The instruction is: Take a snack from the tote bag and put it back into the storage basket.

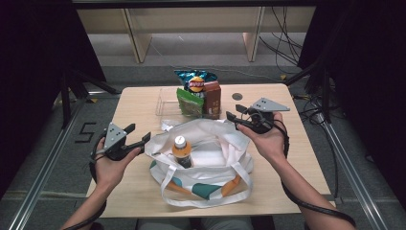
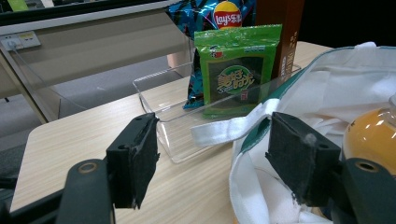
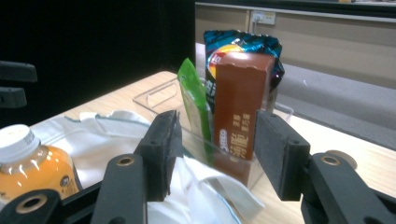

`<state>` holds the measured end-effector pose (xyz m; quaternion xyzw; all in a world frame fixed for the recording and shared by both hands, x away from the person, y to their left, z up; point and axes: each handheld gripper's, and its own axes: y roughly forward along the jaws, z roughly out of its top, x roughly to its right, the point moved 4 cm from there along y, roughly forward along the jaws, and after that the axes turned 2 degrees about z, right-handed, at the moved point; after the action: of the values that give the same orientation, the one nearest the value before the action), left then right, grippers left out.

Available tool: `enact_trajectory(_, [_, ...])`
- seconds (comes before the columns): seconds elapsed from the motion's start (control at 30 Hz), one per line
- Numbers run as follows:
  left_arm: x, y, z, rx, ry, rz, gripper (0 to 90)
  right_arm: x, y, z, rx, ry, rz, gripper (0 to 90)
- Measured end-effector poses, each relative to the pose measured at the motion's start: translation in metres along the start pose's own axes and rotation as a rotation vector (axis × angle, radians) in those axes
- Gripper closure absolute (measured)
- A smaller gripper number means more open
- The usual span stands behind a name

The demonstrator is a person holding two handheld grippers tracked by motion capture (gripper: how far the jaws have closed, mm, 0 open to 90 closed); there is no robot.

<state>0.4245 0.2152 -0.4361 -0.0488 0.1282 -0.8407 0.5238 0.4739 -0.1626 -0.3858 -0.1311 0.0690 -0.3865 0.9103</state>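
So here's where I was at: the orange drink bottle (image 1: 182,151) was already standing inside the white tote bag (image 1: 210,158) in the middle of the surface (image 1: 297,158), so one item was packed. Left to go, by my read, were the three snacks in the clear tray (image 1: 165,103) at the far side: the blue chip bag (image 1: 195,80), the green seaweed packet (image 1: 189,101) and the brown carton (image 1: 212,98), all upright and crowded together. My left hand-held gripper (image 1: 139,136) sat at the bag's left edge with jaws wide apart; from its own camera the rim of the bag and a white strap (image 2: 233,127) lay between the pads, but I honestly couldn't tell if either pad was touching cloth. My right hand-held gripper (image 1: 234,117) was released too, holding nothing, hovering over the bag's far right corner and lined up on the carton. So roughly a quarter done, I'd guess, with the carton likely next.
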Motion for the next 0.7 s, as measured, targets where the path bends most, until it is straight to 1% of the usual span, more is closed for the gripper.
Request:
enact_trajectory(0.03, [0.000, 0.000, 0.000, -0.004, 0.004, 0.002, 32.5, 0.000, -0.001, -0.001, 0.004, 0.015, -0.011, 50.6])
enact_trajectory(0.1, [0.000, 0.001, 0.001, -0.003, 0.005, 0.000, 32.4, 0.001, -0.004, -0.003, -0.004, 0.012, -0.004, 50.6])
enact_trajectory(0.13, [0.000, 0.001, 0.001, -0.003, 0.005, 0.000, 32.5, 0.001, -0.004, -0.004, -0.001, 0.017, -0.011, 50.6])
enact_trajectory(0.17, [0.001, 0.001, 0.001, -0.003, 0.008, -0.002, 32.5, 0.002, -0.005, -0.005, -0.002, 0.020, -0.007, 50.6])
enact_trajectory(0.2, [0.001, 0.002, 0.001, -0.003, 0.007, -0.003, 32.4, 0.003, -0.006, -0.005, 0.004, 0.017, -0.011, 50.6])
enact_trajectory(0.27, [0.002, 0.002, 0.002, 0.001, 0.002, -0.006, 32.4, 0.004, -0.008, -0.006, 0.000, 0.008, -0.016, 50.5])
enact_trajectory(0.3, [0.002, 0.001, 0.002, 0.003, 0.005, -0.006, 32.4, 0.003, -0.009, -0.007, 0.007, 0.030, -0.023, 50.2])
enact_trajectory(0.37, [0.001, 0.002, 0.003, 0.014, -0.001, -0.009, 32.3, 0.007, -0.013, -0.008, 0.004, 0.023, -0.034, 49.9])
enact_trajectory(0.4, [0.000, 0.001, 0.004, 0.008, 0.001, -0.003, 32.3, 0.006, -0.014, -0.009, 0.009, 0.038, -0.041, 49.8])
enact_trajectory(0.43, [0.000, 0.002, 0.004, 0.011, -0.001, -0.004, 32.3, 0.008, -0.016, -0.010, 0.003, 0.035, -0.038, 49.6])
enact_trajectory(0.47, [0.000, 0.002, 0.004, 0.012, -0.003, -0.006, 32.3, 0.007, -0.018, -0.012, -0.004, 0.061, -0.049, 49.5])
enact_trajectory(0.5, [0.001, 0.002, 0.004, 0.014, -0.003, -0.008, 32.3, 0.008, -0.019, -0.014, 0.006, 0.060, -0.050, 49.5])
enact_trajectory(0.53, [0.001, 0.003, 0.004, 0.013, -0.001, -0.009, 32.3, 0.007, -0.022, -0.016, -0.008, 0.074, -0.053, 49.5])
enact_trajectory(0.57, [0.001, 0.003, 0.004, 0.020, -0.004, -0.014, 32.3, 0.009, -0.025, -0.019, -0.011, 0.065, -0.059, 49.5])
enact_trajectory(0.6, [0.001, 0.003, 0.004, 0.018, -0.007, -0.013, 32.2, 0.009, -0.025, -0.021, -0.003, 0.073, -0.055, 49.5])
enact_trajectory(0.63, [0.002, 0.003, 0.004, 0.017, -0.011, -0.011, 32.1, 0.010, -0.028, -0.026, -0.006, 0.074, -0.066, 49.6])
enact_trajectory(0.67, [0.001, 0.001, 0.004, 0.012, -0.006, -0.005, 32.2, 0.010, -0.031, -0.028, -0.017, 0.087, -0.071, 49.6])
enact_trajectory(0.7, [0.002, 0.001, 0.005, 0.023, -0.013, -0.006, 32.1, 0.012, -0.032, -0.030, -0.010, 0.080, -0.077, 49.8])
